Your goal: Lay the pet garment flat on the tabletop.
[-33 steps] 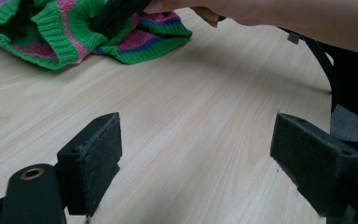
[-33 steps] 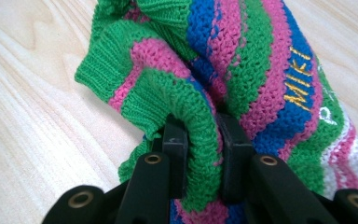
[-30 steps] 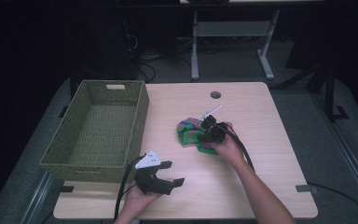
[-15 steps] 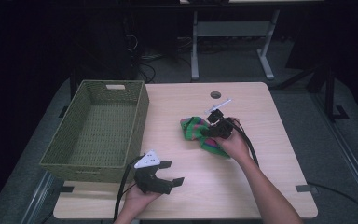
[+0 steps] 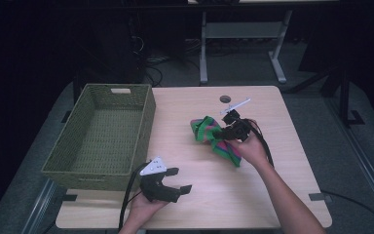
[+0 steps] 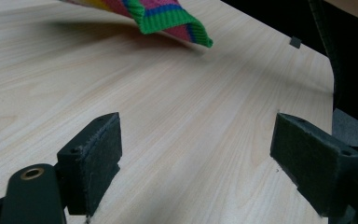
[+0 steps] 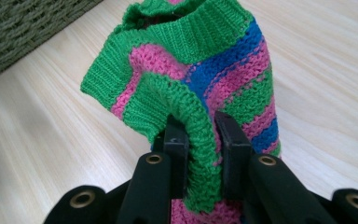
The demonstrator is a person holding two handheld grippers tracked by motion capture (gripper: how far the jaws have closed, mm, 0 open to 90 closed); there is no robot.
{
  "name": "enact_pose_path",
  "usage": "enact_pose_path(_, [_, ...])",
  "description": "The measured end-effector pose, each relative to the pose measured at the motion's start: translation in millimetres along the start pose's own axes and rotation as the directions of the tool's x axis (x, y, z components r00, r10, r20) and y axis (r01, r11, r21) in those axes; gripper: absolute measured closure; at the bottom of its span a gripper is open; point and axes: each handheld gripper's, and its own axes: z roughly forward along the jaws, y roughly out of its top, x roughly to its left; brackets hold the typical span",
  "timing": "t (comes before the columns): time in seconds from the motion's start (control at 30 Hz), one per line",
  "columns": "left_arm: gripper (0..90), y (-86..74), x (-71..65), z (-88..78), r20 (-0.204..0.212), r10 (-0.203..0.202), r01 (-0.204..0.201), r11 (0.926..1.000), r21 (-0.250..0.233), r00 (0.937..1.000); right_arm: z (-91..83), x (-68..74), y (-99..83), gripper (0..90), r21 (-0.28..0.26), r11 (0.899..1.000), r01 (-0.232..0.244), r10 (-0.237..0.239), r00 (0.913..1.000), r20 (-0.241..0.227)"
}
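Left of the worktop's (image 5: 185, 105) centre stands the woven basket (image 5: 102, 134), an open olive-green rectangle with nothing visible inside; all positions below are given relative to it. Just off the basket's near right corner, the left gripper (image 5: 177, 187) rests in the person's hand at the worktop's front edge, its two padded jaws wide apart with bare wood between them, as the left gripper view confirms (image 6: 196, 163). Farther right, well clear of the basket's right wall, lies the knitted garment (image 5: 214, 136), striped green, pink and blue with ribbed green edging (image 7: 186, 37). One end trails on the worktop toward the person; the other is bunched and raised. Farthest from the basket, the right gripper (image 5: 231, 129) is clamped on a rolled fold of that green ribbing, the jaws pressed against the knit from both sides (image 7: 200, 140).

Handling, as judged from the pictures: the knit appears soft, light and limp, so it should drape and sag from any single hold and cannot be pushed as a rigid body. It looks neither fragile nor slippery; the coarse stitches ought to seat well against the pads. The thick ribbed hem seems the soundest purchase, since a thin single layer might stretch or slide free.
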Motion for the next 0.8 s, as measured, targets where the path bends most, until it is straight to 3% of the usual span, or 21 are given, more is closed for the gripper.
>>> enact_pose_path(0.1, [16.3, 0.1, 0.1, 0.1, 0.002, 0.003, -0.003, 1.0000, -0.001, 1.0000, -9.4, 1.2, 3.2, 76.4, -0.004, 1.000, 0.018, -0.018, 0.9997, 0.016])
enact_pose_path(0.23, [16.3, 0.0, 0.7, 0.0, 0.000, 0.001, -0.001, 1.0000, 0.000, 1.0000, -24.2, 3.1, 7.0, 76.4, -0.035, 0.999, 0.016, -0.016, 0.9999, 0.006])
enact_pose_path(0.5, [16.3, 0.3, 0.9, -2.3, 0.000, -0.010, 0.010, 0.9999, -0.012, 0.9999, -44.1, 11.3, 7.4, 76.3, -0.052, 0.997, 0.056, -0.055, 0.9984, 0.007])
enact_pose_path(0.8, [16.3, 0.2, 2.3, -3.0, -0.009, -0.008, 0.007, 0.9999, -0.010, 0.9999, -69.9, 27.9, 2.1, 76.4, -0.075, 0.989, 0.127, -0.127, 0.9919, 0.010])
